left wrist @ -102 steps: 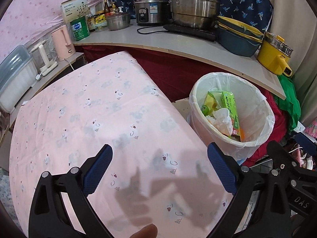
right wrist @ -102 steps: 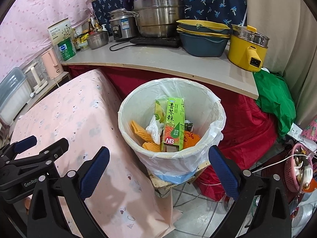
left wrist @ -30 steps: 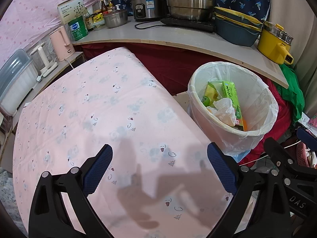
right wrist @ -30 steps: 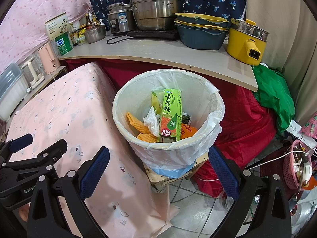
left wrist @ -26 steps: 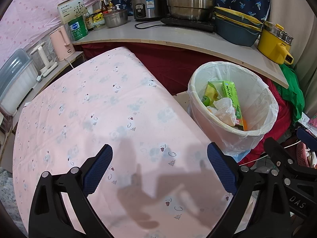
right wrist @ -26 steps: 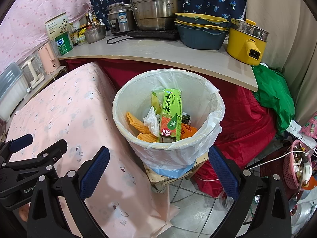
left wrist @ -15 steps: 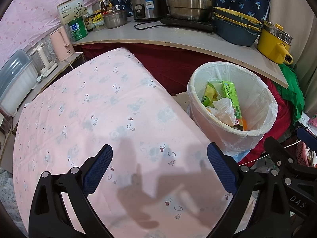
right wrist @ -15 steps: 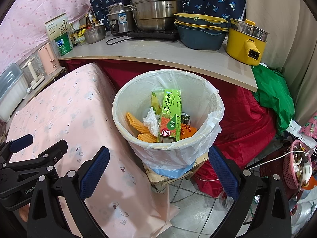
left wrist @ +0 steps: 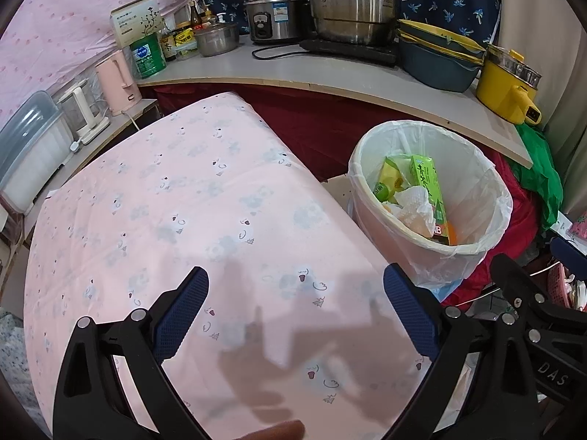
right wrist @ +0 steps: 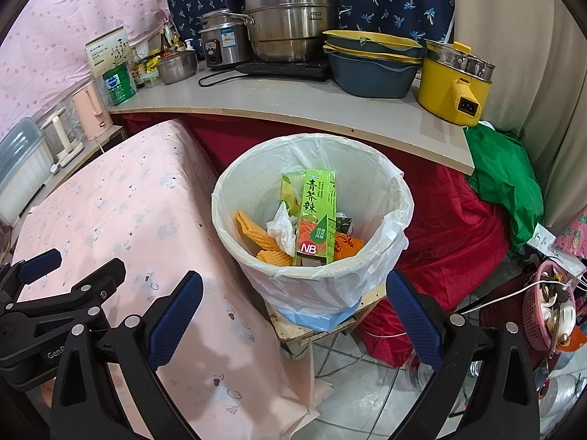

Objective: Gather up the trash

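A white-lined trash bin (right wrist: 370,260) (left wrist: 488,227) stands beside the pink-clothed table (left wrist: 176,198) (right wrist: 121,220). Inside lie a green carton (right wrist: 317,216) (left wrist: 427,183), a crumpled white tissue (right wrist: 282,229) (left wrist: 414,207), orange ridged snack pieces (right wrist: 253,233) and a yellow-green wrapper (left wrist: 389,179). My left gripper (left wrist: 295,311) hangs open over the table's near end with nothing between its fingers. My right gripper (right wrist: 293,311) is open and empty just in front of the bin, with the left gripper's body to its left.
A curved counter (right wrist: 293,102) behind the bin carries steel pots (right wrist: 290,22), stacked blue and yellow bowls (right wrist: 374,66) and a yellow electric pot (right wrist: 455,84). Red cloth (right wrist: 451,234), a green bag (right wrist: 506,179) and a pink basket (right wrist: 546,311) crowd the tiled floor at right.
Both cameras have drifted only slightly. A fingertip now shows at the bottom edge of the left wrist view. Both grippers stay open and the bin's contents are unchanged.
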`<state>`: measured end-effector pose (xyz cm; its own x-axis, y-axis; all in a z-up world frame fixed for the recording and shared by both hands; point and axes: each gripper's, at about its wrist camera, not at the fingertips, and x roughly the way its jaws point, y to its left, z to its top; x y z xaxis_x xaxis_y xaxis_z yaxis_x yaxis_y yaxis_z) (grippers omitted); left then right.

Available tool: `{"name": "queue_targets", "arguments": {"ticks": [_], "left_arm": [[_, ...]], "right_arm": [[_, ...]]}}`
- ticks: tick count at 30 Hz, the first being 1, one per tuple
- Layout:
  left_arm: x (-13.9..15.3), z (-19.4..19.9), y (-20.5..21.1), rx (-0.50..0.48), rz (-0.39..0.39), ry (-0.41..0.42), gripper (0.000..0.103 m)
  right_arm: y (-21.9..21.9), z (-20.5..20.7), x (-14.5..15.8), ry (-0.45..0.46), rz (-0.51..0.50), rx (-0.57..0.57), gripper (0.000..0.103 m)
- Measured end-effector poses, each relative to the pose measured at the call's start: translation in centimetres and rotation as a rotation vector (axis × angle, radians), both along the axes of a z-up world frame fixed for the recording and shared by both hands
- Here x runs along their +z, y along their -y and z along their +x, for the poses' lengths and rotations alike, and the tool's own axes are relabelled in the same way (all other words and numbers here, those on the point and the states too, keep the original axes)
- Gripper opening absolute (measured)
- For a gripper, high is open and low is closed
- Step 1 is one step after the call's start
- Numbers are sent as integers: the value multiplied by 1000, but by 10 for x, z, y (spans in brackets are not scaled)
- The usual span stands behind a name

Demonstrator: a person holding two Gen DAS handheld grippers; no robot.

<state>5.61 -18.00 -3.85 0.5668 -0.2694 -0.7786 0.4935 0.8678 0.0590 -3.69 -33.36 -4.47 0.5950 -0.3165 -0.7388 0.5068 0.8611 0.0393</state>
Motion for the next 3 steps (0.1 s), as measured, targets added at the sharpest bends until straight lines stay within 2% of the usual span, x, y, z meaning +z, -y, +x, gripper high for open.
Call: {"name": "queue_targets", "arguments": {"ticks": [3], "left_arm": [[0,-1,0,-12,-3,3,92]], "right_arm": [[-1,-3,2,22,-3,-4,96]]}}
